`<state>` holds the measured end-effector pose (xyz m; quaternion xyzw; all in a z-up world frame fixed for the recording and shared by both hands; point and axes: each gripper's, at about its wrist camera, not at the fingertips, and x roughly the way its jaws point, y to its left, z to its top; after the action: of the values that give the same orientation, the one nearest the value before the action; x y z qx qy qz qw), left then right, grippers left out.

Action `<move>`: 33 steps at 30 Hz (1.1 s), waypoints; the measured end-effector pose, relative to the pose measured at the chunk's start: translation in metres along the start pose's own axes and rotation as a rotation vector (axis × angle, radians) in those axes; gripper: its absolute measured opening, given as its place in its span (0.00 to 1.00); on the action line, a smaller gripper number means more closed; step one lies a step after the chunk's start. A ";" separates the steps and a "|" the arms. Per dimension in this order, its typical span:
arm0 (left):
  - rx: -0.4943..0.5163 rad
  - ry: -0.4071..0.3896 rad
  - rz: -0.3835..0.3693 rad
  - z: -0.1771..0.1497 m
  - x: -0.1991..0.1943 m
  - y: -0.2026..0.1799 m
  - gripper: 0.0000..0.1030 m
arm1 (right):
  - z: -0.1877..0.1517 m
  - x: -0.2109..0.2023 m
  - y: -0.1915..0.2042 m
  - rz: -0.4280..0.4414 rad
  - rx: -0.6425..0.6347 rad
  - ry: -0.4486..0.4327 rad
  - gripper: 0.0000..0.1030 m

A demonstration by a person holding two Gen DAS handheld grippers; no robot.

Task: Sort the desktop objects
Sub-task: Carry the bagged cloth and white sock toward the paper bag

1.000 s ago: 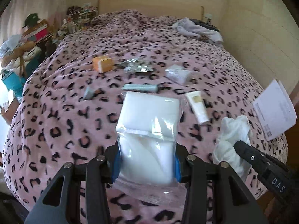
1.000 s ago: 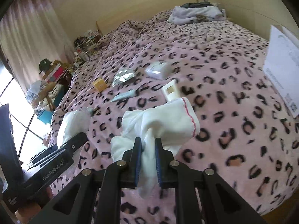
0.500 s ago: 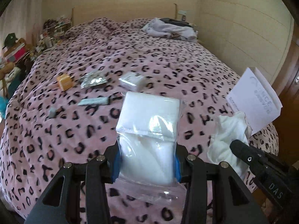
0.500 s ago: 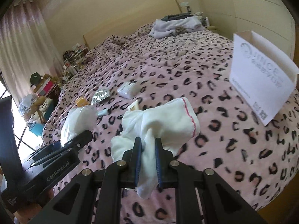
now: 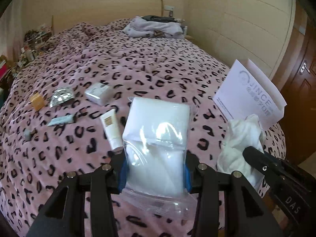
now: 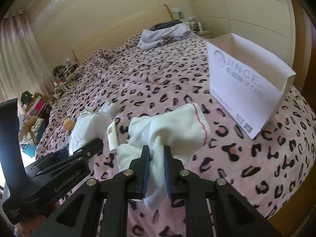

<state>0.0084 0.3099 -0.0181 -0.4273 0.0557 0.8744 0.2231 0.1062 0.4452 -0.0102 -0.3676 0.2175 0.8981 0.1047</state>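
Here, a clear bag of white pads (image 5: 158,138) sits clamped between the left gripper's (image 5: 155,169) pads, held above the near edge of the leopard-print bed (image 5: 150,73). Just right, the right gripper (image 6: 156,164) pinches a white cloth (image 6: 173,124). Farther right stands an open white box (image 6: 246,83); a cream tube (image 5: 110,128) lies left.

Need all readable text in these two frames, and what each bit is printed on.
"JINCE": white box, beside a round logo; in the right wrist view only "INCE" reads clearly.
"DAS": right hand-held gripper body.
"GenRobot.AI": left hand-held gripper body.
Too small or blurred: the lines under "JINCE", the fine print and QR code on the box, the tube label, the small packets on the bed.
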 end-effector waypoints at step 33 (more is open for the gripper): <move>0.336 -0.045 -0.281 0.086 0.041 -0.164 0.43 | 0.055 -0.061 -0.103 -0.227 0.020 -0.146 0.14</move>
<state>-0.0035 0.4956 0.0194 -0.3679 0.1353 0.8226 0.4119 0.1517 0.5595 0.0354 -0.3225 0.1750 0.9026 0.2250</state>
